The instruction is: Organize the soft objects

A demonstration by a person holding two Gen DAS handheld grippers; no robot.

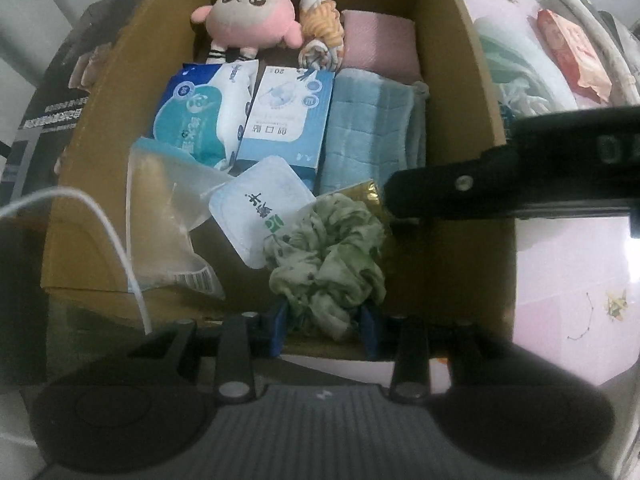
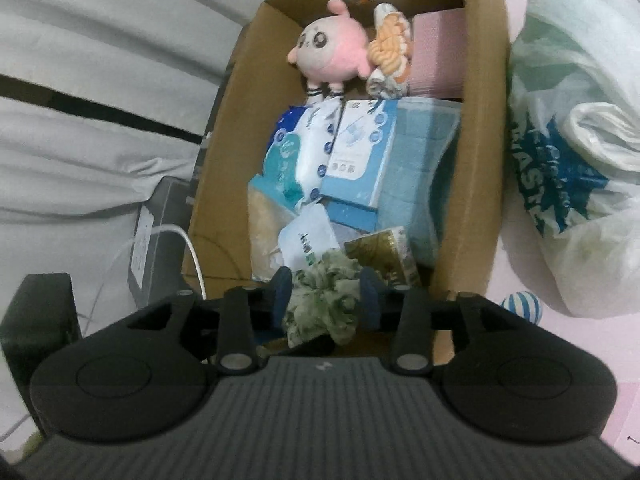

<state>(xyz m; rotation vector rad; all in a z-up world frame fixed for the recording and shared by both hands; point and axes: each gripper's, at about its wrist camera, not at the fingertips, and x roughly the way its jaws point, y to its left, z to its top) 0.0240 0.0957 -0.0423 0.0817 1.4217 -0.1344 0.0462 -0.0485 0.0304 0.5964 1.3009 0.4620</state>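
A pink surface (image 2: 560,360) is seen under one cardboard box (image 1: 460,80), packed pretty full: one pink plush (image 1: 248,16), one folded blue towel (image 1: 368,128), two blue-and-white packets, one gold pack. One green floral scrunchie (image 1: 332,264), all ruffled, is pinched by the left gripper (image 1: 326,330) at the box's near edge. The right gripper (image 2: 326,294) is spread around it, whether touching can't be told.
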